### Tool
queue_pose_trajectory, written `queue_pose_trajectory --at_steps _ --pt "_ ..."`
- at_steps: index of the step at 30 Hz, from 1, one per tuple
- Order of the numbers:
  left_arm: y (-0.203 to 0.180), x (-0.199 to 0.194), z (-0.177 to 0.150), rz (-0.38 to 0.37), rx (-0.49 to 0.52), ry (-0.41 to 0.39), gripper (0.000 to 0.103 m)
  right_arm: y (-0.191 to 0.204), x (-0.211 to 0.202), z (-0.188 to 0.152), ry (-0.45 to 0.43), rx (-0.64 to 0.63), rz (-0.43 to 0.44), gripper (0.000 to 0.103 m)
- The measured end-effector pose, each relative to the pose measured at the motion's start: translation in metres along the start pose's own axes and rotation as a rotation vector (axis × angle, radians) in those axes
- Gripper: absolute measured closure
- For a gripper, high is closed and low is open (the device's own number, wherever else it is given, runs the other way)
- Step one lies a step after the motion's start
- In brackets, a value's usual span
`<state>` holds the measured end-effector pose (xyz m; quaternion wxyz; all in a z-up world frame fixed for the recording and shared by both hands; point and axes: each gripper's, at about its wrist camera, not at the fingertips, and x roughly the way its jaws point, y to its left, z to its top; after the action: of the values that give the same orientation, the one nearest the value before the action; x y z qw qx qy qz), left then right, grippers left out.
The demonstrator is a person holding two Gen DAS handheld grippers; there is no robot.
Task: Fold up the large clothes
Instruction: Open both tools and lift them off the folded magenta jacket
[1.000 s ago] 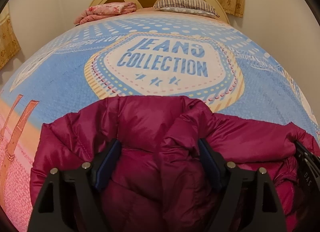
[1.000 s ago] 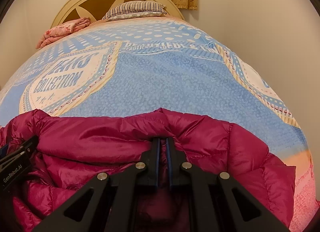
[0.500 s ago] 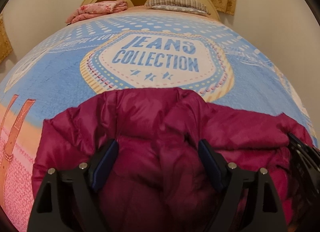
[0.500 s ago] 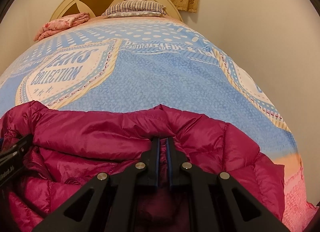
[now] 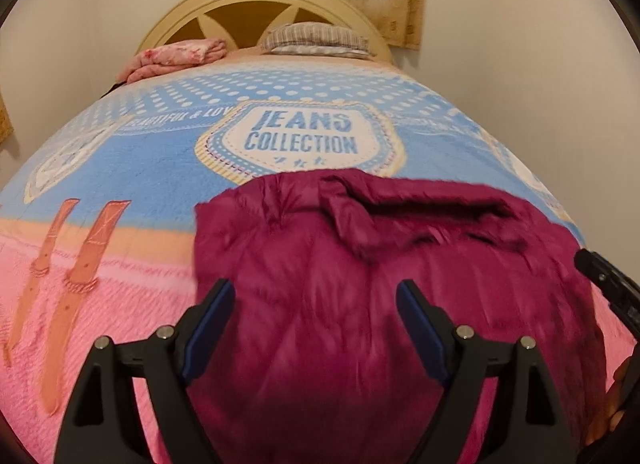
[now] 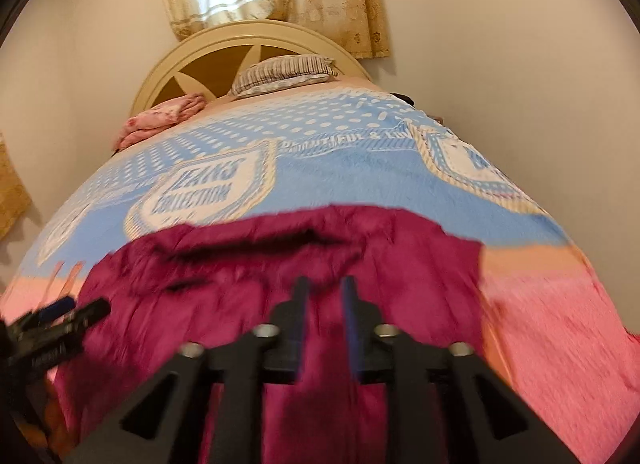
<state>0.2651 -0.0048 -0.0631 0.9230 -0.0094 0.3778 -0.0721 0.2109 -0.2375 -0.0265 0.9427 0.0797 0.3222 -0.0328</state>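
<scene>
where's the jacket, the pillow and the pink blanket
jacket [image 5: 320,272]: left wrist view, middle of its quilted top
pillow [image 5: 316,36]: left wrist view, striped top face
pink blanket [image 5: 180,55]: left wrist view, folded upper layer

left tool: black frame, blue pads, silver screws | right tool: same

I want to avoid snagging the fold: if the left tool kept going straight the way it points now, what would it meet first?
Most likely the magenta puffer jacket lying on the bed: the left tool, jaws wide apart and holding nothing, points down at its quilted top. How big the gap is stays unclear.
</scene>
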Motion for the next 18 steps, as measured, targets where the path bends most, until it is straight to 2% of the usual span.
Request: queue_pose_trajectory --at_steps 1,2,4,8,10,13,18 --pt "0.001 -0.01 -0.008 -0.011 0.016 -0.008 0.017 -0.006 -0.02 -0.01 -0.017 0.015 0.006 0.032" --pt "0.003 -0.017 -0.014 -0.023 0.027 -0.014 0.016 -0.01 -0.037 -0.018 -0.033 0.026 0.015 0.027" --pt "0.008 -0.033 -0.03 -0.058 0.048 -0.018 0.012 -0.018 -0.063 -0.033 -0.027 0.03 0.029 0.027" --pt "0.026 -0.06 -0.063 -0.145 0.04 0.004 0.012 -0.037 -0.106 -0.069 0.021 0.044 0.029 0.027" --pt "0.036 -0.074 -0.083 -0.199 0.04 0.011 0.012 -0.044 -0.129 -0.09 0.024 0.037 0.016 0.027" --pt "0.046 -0.092 -0.105 -0.226 0.046 0.01 0.012 -0.052 -0.161 -0.115 0.026 0.006 -0.013 0.027" --pt "0.067 -0.129 -0.145 -0.322 0.033 -0.015 0.012 -0.069 -0.202 -0.146 0.068 -0.001 -0.033 0.027"
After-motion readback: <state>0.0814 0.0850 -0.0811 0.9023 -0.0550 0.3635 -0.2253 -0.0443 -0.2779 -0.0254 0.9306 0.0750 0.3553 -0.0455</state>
